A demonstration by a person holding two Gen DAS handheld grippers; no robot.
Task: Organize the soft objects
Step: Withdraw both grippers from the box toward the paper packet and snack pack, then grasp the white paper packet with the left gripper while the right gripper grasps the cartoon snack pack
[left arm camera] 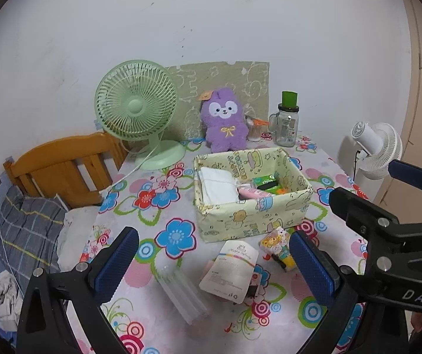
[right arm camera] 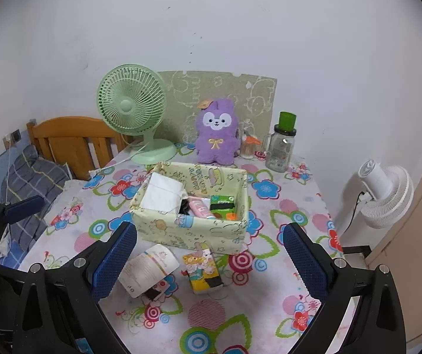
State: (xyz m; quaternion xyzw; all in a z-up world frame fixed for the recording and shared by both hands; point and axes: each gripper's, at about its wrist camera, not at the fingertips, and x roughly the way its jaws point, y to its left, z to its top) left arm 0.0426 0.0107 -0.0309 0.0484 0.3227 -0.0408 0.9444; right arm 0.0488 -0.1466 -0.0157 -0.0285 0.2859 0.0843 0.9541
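Observation:
A pale yellow fabric box point(left arm camera: 252, 221) point(right arm camera: 190, 233) stands mid-table and holds a folded white cloth point(left arm camera: 218, 184), a pink tube point(right arm camera: 200, 206) and a green packet point(right arm camera: 222, 202). In front of the box lie a white card packet point(left arm camera: 230, 268) point(right arm camera: 149, 268), a small colourful tissue pack point(left arm camera: 278, 247) point(right arm camera: 203, 271) and a clear plastic pack point(left arm camera: 181, 295). A purple plush point(left arm camera: 225, 119) point(right arm camera: 215, 135) sits upright at the back. My left gripper point(left arm camera: 213, 265) hovers open above the card packet, holding nothing. My right gripper point(right arm camera: 209, 261) is open over the tissue pack, also holding nothing.
On the flowered tablecloth point(right arm camera: 211, 309) a green desk fan point(left arm camera: 137, 109) stands back left and a glass jar with a green lid point(left arm camera: 286, 124) back right. A white fan point(left arm camera: 379, 147) stands off the right edge. A wooden headboard point(left arm camera: 63, 171) and plaid pillow point(left arm camera: 28, 230) lie left.

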